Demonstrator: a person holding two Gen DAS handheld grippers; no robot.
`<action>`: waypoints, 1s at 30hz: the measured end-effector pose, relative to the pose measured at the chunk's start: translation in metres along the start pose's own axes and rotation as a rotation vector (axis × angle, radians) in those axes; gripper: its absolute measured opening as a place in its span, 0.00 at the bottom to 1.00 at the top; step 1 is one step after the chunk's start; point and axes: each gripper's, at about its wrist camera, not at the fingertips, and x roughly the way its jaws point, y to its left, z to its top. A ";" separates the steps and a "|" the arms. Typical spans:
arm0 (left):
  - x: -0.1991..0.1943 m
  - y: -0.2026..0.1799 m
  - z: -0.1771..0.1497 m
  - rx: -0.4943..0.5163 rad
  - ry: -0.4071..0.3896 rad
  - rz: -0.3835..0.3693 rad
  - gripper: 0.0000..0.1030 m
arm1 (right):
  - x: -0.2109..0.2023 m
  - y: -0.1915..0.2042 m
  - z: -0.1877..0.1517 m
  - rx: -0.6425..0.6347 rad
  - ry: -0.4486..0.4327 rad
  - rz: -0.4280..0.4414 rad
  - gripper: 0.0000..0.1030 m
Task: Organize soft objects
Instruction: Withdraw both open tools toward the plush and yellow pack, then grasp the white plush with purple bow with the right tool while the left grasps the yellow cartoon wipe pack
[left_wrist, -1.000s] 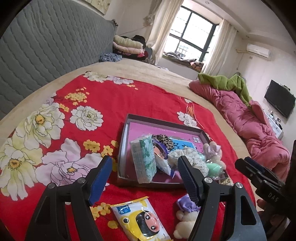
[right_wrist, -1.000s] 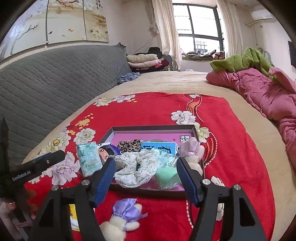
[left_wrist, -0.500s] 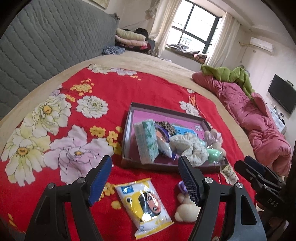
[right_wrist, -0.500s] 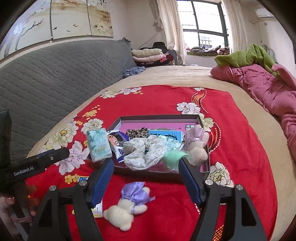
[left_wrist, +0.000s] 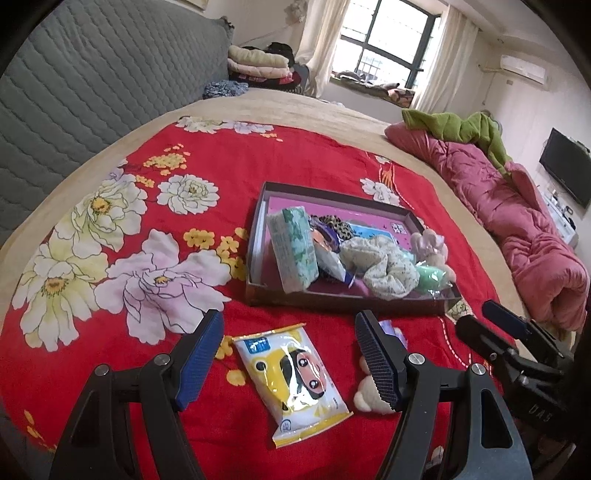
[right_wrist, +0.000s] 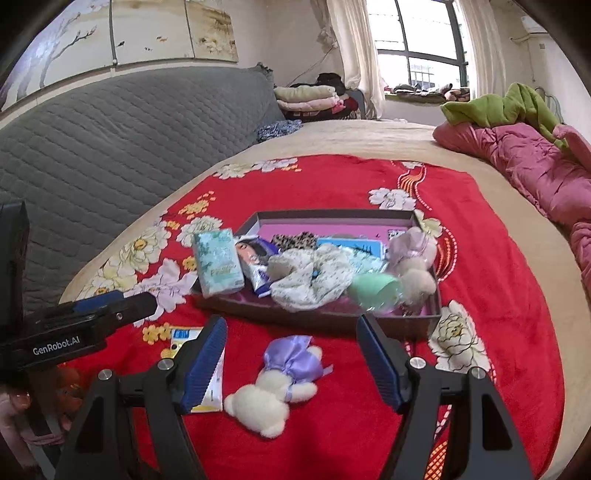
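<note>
A shallow brown box (left_wrist: 258, 225) (right_wrist: 428, 317) on the red flowered blanket holds a green tissue pack (left_wrist: 293, 243) (right_wrist: 218, 262), a floral scrunchie (left_wrist: 384, 266) (right_wrist: 314, 273), a mint sponge (right_wrist: 375, 290) and a plush toy (right_wrist: 413, 266). In front of the box lie a yellow wipes pack (left_wrist: 291, 376) (right_wrist: 212, 387) and a small cream bear with a purple bow (right_wrist: 277, 384) (left_wrist: 369, 397). My left gripper (left_wrist: 288, 354) is open above the wipes pack. My right gripper (right_wrist: 291, 362) is open above the bear. Neither touches anything.
A grey quilted headboard (left_wrist: 74, 92) runs along the left. A rumpled pink quilt (left_wrist: 524, 221) with a green blanket (right_wrist: 509, 107) lies at the right. Folded bedding (right_wrist: 310, 98) is stacked at the far end. Bare red blanket (right_wrist: 498, 295) lies right of the box.
Both grippers have drawn back from the box and tipped down. The wipes pack and the bear now show whole between their fingers; the box sits farther up.
</note>
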 end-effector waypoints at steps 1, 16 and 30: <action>0.001 -0.001 -0.001 0.004 0.005 0.002 0.73 | 0.001 0.001 -0.001 -0.001 0.005 0.000 0.70; 0.027 0.003 -0.025 -0.048 0.135 -0.034 0.73 | 0.021 0.003 -0.018 0.011 0.082 0.017 0.70; 0.057 0.013 -0.044 -0.112 0.242 -0.055 0.73 | 0.039 0.005 -0.032 0.023 0.149 0.022 0.70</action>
